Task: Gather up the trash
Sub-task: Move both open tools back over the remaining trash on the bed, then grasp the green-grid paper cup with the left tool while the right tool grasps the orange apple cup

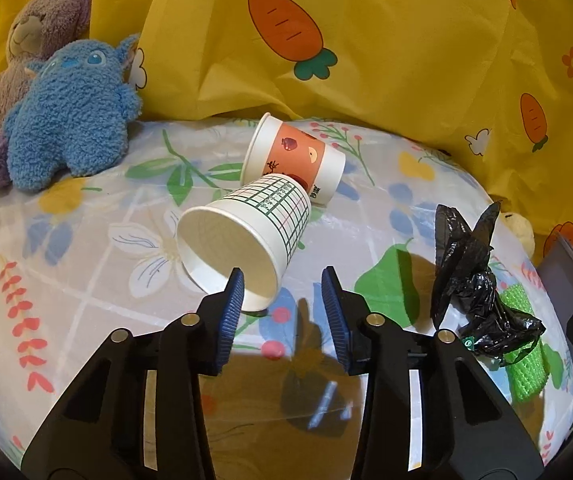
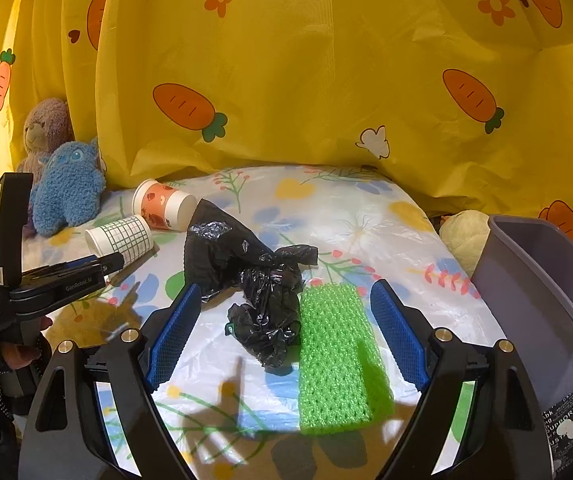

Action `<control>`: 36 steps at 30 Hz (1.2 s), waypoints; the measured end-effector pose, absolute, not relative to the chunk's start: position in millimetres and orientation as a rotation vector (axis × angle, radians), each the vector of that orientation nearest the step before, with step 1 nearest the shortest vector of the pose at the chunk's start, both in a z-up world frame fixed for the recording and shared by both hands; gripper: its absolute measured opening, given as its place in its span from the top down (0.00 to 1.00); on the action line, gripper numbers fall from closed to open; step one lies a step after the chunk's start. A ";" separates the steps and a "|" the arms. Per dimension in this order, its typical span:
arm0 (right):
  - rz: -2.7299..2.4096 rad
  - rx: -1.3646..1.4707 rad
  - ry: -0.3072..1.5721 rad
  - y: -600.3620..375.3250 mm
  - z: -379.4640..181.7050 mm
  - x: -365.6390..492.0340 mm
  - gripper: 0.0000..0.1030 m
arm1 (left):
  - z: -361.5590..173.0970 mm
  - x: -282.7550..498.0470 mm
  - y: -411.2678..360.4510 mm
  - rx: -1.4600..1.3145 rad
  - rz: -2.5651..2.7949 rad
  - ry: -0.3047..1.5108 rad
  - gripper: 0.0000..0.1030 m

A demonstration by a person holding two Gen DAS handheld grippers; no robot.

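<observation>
My left gripper (image 1: 282,292) is spread wide and empty; the checked cup (image 1: 246,236) lies on its side at eleven o'clock, rim at my left finger. It is thin paper, light and crushable (pinch the rim wall gently). My right gripper (image 2: 286,332) gapes, straddling the crinkly black bag (image 2: 254,292) and the green mesh pad (image 2: 336,356).

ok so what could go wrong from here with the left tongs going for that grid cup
The grid cup lies on its side, so a push from the open left tongs may roll it away. It touches the orange cup, which could get knocked. The slick plastic table cover may let both slide.
</observation>
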State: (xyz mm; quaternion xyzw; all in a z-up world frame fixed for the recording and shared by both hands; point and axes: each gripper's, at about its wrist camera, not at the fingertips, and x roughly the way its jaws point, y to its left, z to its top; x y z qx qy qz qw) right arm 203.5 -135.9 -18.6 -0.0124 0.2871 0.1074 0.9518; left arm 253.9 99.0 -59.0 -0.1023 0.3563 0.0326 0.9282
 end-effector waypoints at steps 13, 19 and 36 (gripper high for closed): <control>0.258 -0.064 0.652 -115.8 -31.4 221.1 0.19 | -55.8 250.1 99.3 -0.203 0.030 0.690 0.98; 0.259 -0.086 0.661 -102.8 -28.8 230.7 0.19 | -41.5 234.9 109.0 -0.207 0.075 0.627 0.98; 0.408 -0.115 0.725 3.8 -24.2 335.5 0.15 | -36.4 216.4 157.0 -0.310 0.278 0.583 0.98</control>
